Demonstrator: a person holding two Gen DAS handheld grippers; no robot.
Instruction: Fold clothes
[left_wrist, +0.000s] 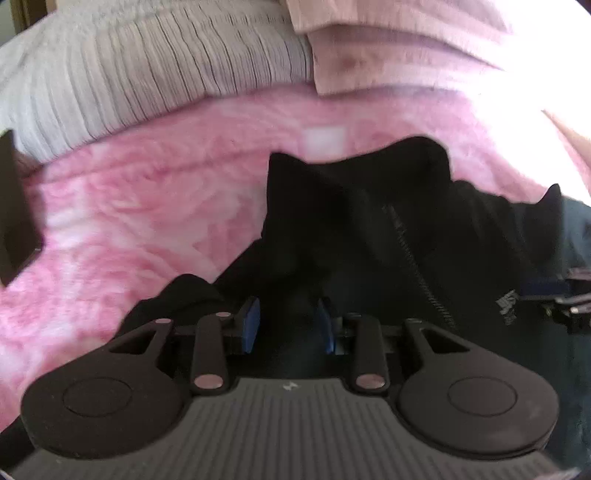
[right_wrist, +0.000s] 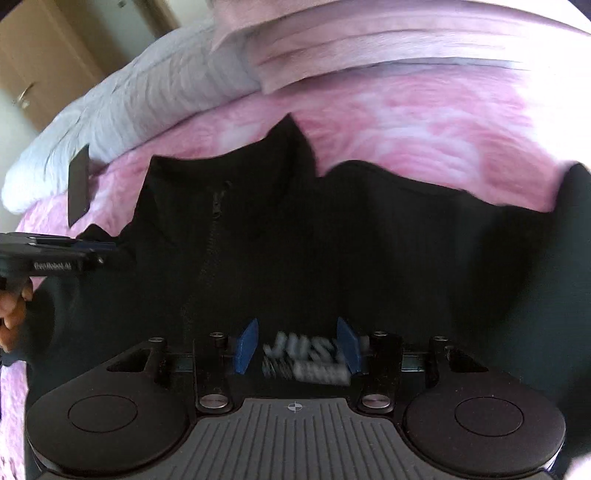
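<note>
**Black zip jacket spread on the pink bed, both hand-held grippers over it**

The bed (left_wrist: 129, 221), covered by a pink mottled blanket (right_wrist: 424, 122), fills the space ahead of both hand-held grippers. Farther off, beyond the blanket, lies a pale grey ribbed cover (left_wrist: 140, 77), and to its right a stack of folded pink cloth (left_wrist: 388, 55). In the right wrist view a wooden door (right_wrist: 44, 55) shows at the far upper left.

The black jacket (right_wrist: 332, 240) lies on the blanket directly under and ahead of both hand-held grippers. Its collar (right_wrist: 258, 162) points away from them, and the zipper (left_wrist: 417, 266) runs down the front. A pale printed logo (right_wrist: 306, 358), too blurred to read in full, sits between the fingers of the right hand-held gripper.

The left hand-held gripper (left_wrist: 287, 325) is over the near edge of the jacket, its blue pads (left_wrist: 251, 321) spread apart with dark cloth showing in the gap; whether they touch it cannot be told. The right hand-held gripper (right_wrist: 297, 347) also has its pads (right_wrist: 246, 345) spread apart, over the chest of the jacket, gripping nothing.

A dark flat rectangular object (right_wrist: 78, 184) stands far to the left of the grippers, where the blanket meets the grey cover. The person's hand (right_wrist: 13, 314) shows at the left edge of the right wrist view.
</note>
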